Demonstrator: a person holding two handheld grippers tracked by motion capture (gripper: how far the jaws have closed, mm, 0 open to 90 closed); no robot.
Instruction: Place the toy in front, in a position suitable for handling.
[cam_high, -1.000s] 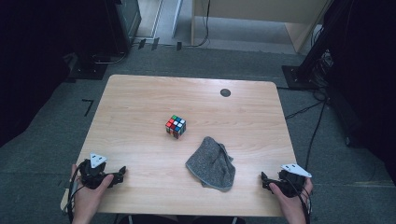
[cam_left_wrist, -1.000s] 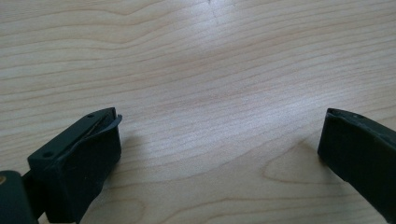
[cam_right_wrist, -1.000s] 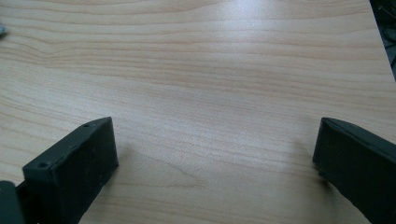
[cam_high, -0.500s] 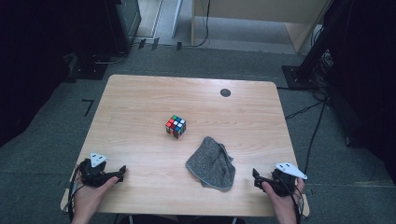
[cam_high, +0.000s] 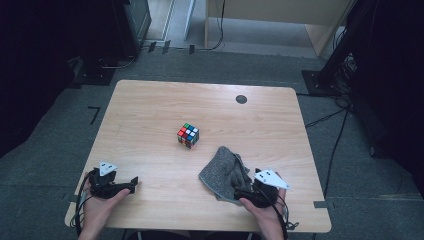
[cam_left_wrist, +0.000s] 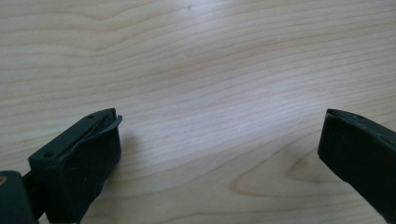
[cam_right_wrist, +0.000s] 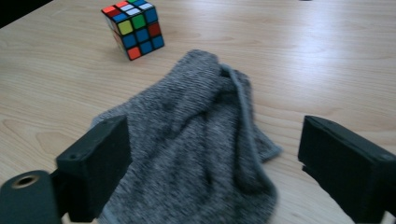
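Observation:
A grey knitted cloth (cam_high: 224, 170) lies crumpled on the wooden table (cam_high: 150, 115), right of the middle. A colourful puzzle cube (cam_high: 188, 135) stands behind it, to its left. My right gripper (cam_high: 241, 192) hangs at the cloth's near edge. In the right gripper view the cloth (cam_right_wrist: 196, 135) spreads under and between the wide jaws of that gripper (cam_right_wrist: 212, 123), whose pads do not press on it; the jaws have just been closing a little. The cube (cam_right_wrist: 134, 29) sits beyond. My left gripper (cam_high: 133, 183) rests open at the front left, over bare wood (cam_left_wrist: 219, 116).
A small black round mark (cam_high: 241, 99) sits near the table's far edge. Dark equipment stands on the floor at the back left and at the right. Cables (cam_high: 330, 117) run on the floor to the right of the table. Bare wood separates the two grippers.
My right gripper has moved left from the front right corner to the cloth's near edge. The left gripper, the cube and the cloth have stayed put.

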